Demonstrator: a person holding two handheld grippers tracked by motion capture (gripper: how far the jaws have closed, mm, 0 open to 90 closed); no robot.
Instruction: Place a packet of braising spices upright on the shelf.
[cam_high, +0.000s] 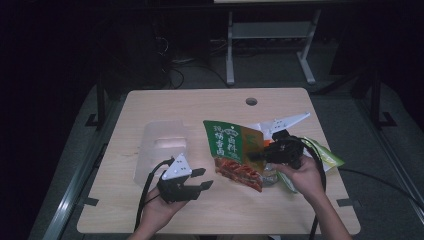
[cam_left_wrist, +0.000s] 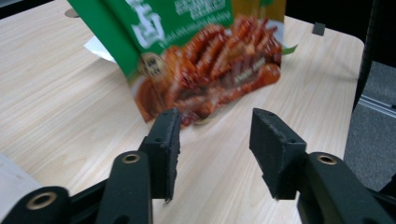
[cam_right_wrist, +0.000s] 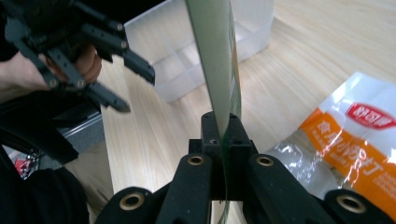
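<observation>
Right gripper (cam_right_wrist: 219, 140) clamping green packet (cam_high: 233, 145) — orange packet (cam_right_wrist: 359, 135) beside; left gripper (cam_high: 200, 179) open

Your pale wooden table (cam_high: 150, 210) carries a clear plastic box (cam_high: 161, 150) at left, and an orange-and-white snack bag (cam_right_wrist: 369, 140) lying flat at right.

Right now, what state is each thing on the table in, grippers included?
Left gripper: open, nothing between the jaws.
Right gripper: shut on the green snack bag.
Green snack bag: sealed, held upright by its edge, lower edge near the table.
Clear plastic container: lidless, standing on the table.
Orange-and-white packet: lying flat.
</observation>
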